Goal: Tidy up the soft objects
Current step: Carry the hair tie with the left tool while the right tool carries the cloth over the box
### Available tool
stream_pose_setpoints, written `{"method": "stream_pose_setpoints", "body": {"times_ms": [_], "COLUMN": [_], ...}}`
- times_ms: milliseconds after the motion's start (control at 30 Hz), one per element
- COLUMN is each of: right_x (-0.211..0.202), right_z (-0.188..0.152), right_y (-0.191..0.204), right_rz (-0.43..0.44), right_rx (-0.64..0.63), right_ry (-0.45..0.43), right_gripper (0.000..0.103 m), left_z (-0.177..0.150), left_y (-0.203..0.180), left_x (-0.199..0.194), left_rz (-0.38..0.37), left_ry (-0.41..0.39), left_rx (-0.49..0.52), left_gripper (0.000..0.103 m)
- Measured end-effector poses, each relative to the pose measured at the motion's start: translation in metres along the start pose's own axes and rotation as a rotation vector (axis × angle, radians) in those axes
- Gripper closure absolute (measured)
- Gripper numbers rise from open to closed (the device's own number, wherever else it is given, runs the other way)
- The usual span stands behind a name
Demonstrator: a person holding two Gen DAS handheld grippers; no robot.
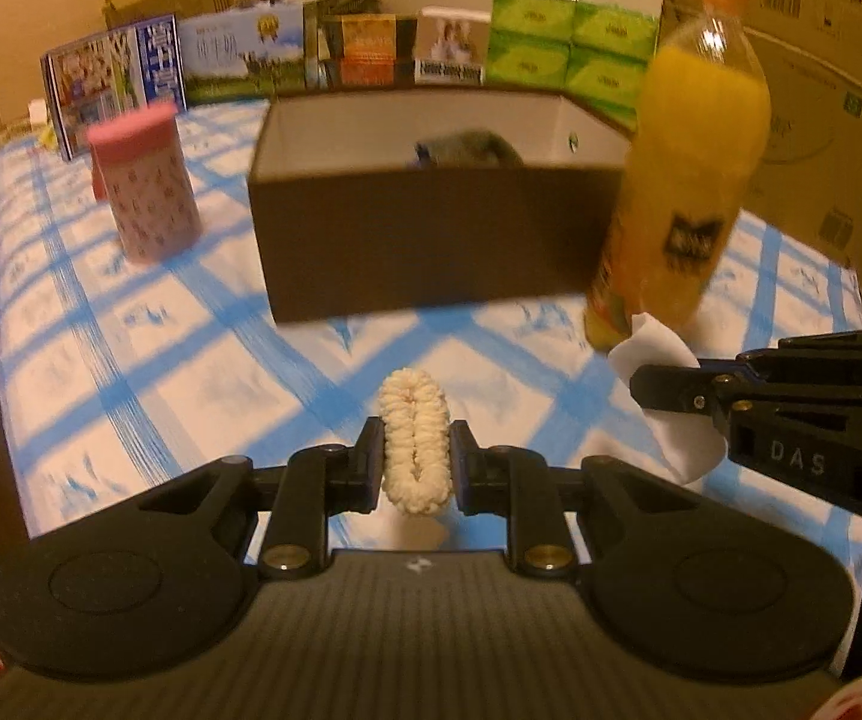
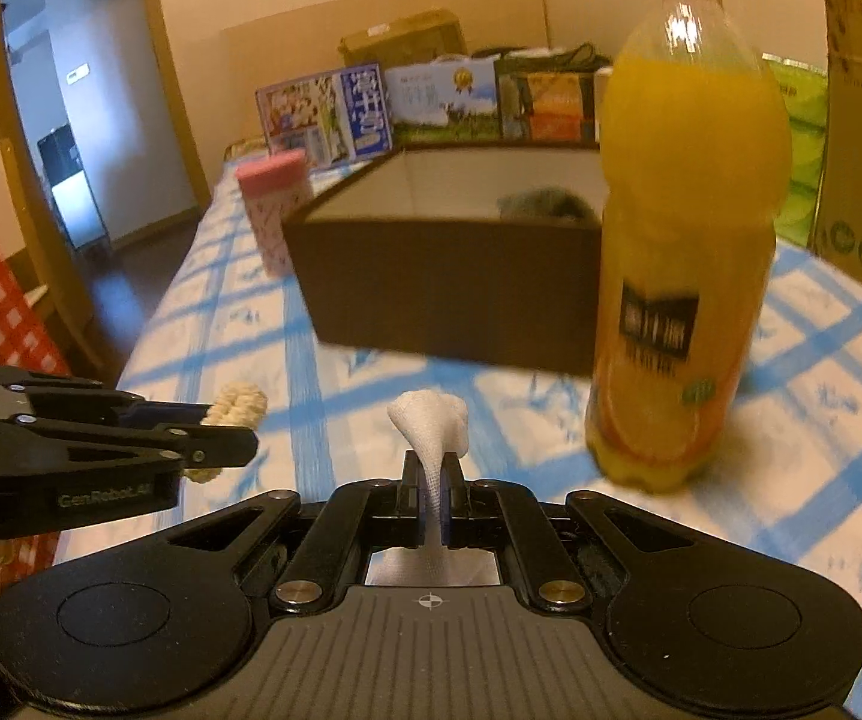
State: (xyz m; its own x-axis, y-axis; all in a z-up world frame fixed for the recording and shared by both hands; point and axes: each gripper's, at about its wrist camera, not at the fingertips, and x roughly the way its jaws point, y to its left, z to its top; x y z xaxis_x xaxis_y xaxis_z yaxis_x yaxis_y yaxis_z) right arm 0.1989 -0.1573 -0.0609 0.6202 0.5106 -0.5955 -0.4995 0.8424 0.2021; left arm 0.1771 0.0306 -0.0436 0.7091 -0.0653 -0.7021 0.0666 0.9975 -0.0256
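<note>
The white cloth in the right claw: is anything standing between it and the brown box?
Partly. The orange juice bottle stands in front of the brown box's right end, right of the white cloth. The straight path ahead to the box's near wall looks free. The left claw holds a cream scrunchie off to the side.

A stretch of bare blue-checked tablecloth (image 1: 203, 372) lies open between the viewer's edge and the dark brown box (image 1: 425, 252), whose top stands open (a grey soft thing (image 1: 466, 147) already lies inside at the back). The box's right front corner is crowded by a tall orange juice bottle (image 2: 682, 276), standing just beside it. To the box's left a pink-lidded cup (image 1: 143, 186) is set apart, with free cloth between. The far edge is walled off by a row of packages (image 1: 335, 54).
</note>
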Motion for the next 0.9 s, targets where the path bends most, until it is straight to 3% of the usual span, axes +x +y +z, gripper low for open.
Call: {"method": "stream_pose_setpoints", "body": {"times_ms": [467, 633, 900], "right_x": [0.043, 0.071, 0.116], "right_z": [0.097, 0.141, 0.181], "right_y": [0.017, 0.017, 0.006], "right_rz": [-0.045, -0.075, -0.088], "right_rx": [-0.022, -0.029, 0.001], "right_ry": [-0.121, -0.154, -0.116], "right_gripper": [0.099, 0.099, 0.099], "left_z": [0.097, 0.135, 0.178], "left_y": [0.037, 0.057, 0.084], "left_x": [0.018, 0.043, 0.083], "left_rz": [-0.027, -0.024, -0.05], "left_ry": [-0.121, -0.119, -0.093], "left_rx": [0.051, 0.053, 0.024], "left_gripper": [0.083, 0.083, 0.083]}}
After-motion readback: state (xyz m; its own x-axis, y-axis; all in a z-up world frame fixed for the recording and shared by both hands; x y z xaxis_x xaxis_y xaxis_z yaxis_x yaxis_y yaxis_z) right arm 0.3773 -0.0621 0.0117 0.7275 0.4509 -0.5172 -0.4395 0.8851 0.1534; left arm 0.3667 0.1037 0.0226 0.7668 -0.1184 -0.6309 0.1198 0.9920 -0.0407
